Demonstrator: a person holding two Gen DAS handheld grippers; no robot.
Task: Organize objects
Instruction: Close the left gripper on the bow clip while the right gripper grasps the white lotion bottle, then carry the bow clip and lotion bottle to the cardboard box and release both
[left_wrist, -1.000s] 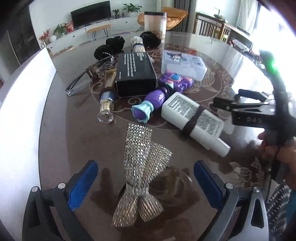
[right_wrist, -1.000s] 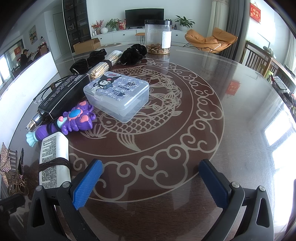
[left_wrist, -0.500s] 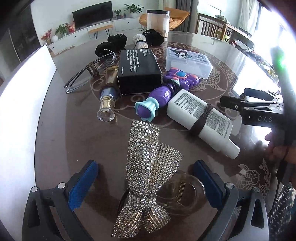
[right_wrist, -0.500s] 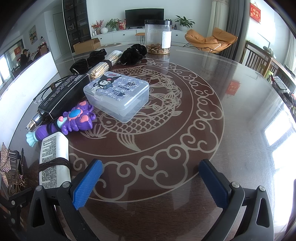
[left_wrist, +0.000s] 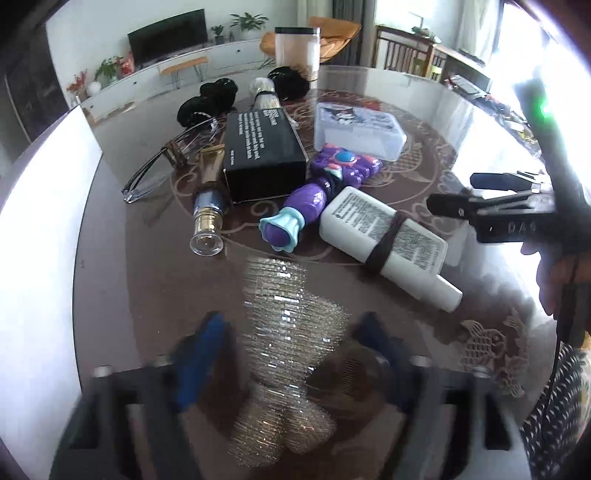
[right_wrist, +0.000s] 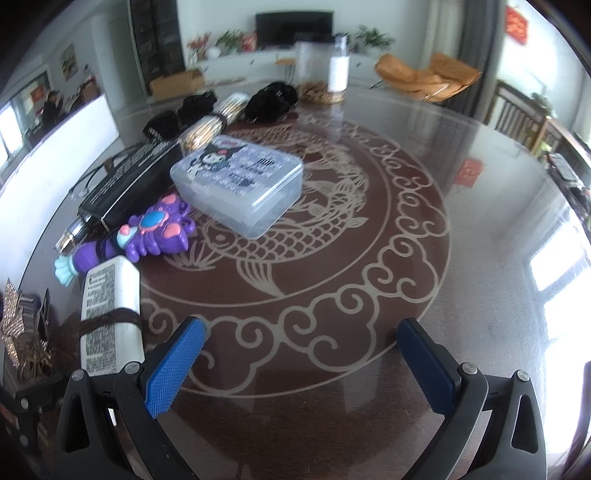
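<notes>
A silver rhinestone bow (left_wrist: 284, 354) lies on the dark glass table between the blue pads of my left gripper (left_wrist: 291, 350), which is blurred; its jaws stand narrower than before, close beside the bow. The bow's edge also shows in the right wrist view (right_wrist: 22, 332). A white bottle (left_wrist: 384, 240) with a dark hair tie round it lies to the right, also in the right wrist view (right_wrist: 110, 314). My right gripper (right_wrist: 303, 358) is open and empty over the table's fish pattern; its body shows in the left wrist view (left_wrist: 498, 210).
A purple toy wand (left_wrist: 317, 192), black box (left_wrist: 262, 155), clear plastic case (left_wrist: 358, 129), perfume bottle (left_wrist: 208, 218), glasses (left_wrist: 166, 166), black scrunchies (left_wrist: 210, 99) and a clear jar (left_wrist: 297, 51) lie beyond. The table's left edge (left_wrist: 79, 258) is near.
My left gripper has moved forward over the bow and its jaws have narrowed around it, with motion blur. The right gripper has shifted slightly.
</notes>
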